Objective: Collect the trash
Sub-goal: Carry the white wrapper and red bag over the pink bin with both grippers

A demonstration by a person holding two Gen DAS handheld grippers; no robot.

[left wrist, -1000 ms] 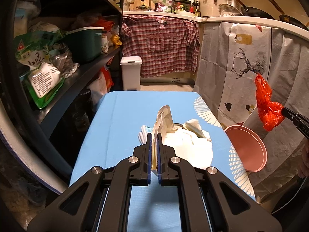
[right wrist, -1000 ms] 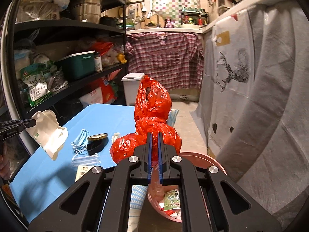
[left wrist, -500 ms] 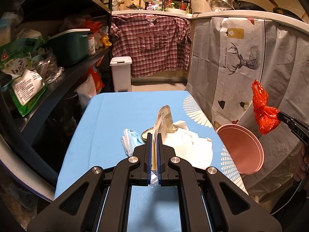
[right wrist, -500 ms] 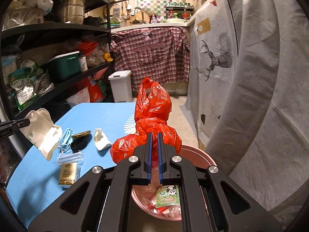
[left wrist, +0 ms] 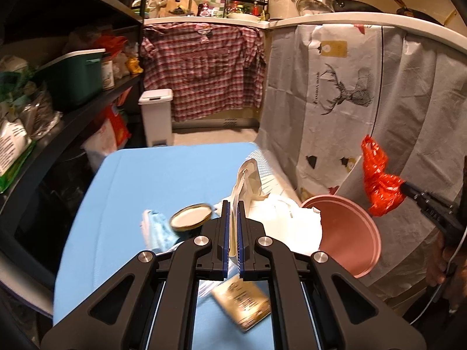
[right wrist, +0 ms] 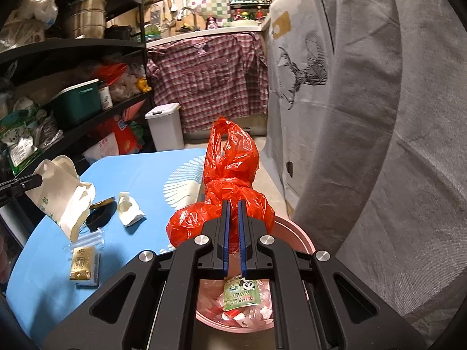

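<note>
My left gripper (left wrist: 232, 204) is shut on a cream paper bag (left wrist: 287, 224) that hangs above the blue table (left wrist: 163, 175); the same bag (right wrist: 62, 189) shows at the left of the right wrist view. My right gripper (right wrist: 232, 204) is shut on a knotted red plastic bag (right wrist: 230, 175), held over the pink bin (right wrist: 303, 239), which holds wrappers. From the left wrist view the red bag (left wrist: 379, 183) hangs beyond the pink bin (left wrist: 347, 227). On the table lie a black tin with a gold lid (right wrist: 100, 215), a crumpled white paper (right wrist: 128, 210), a blue face mask (left wrist: 157, 230) and a gold tissue pack (right wrist: 83, 265).
Black shelves (right wrist: 73, 43) crowded with food bags and a green box (right wrist: 77, 105) line the left side. A white pedal bin (right wrist: 165, 125) stands on the floor behind the table. Grey deer-print cloth (right wrist: 364, 116) hangs close on the right. A person's hand (left wrist: 437, 256) holds the right gripper.
The left gripper has carried the paper bag rightward toward the pink bin, so more table items show beneath it. The right gripper has sunk with the red bag over the bin.
</note>
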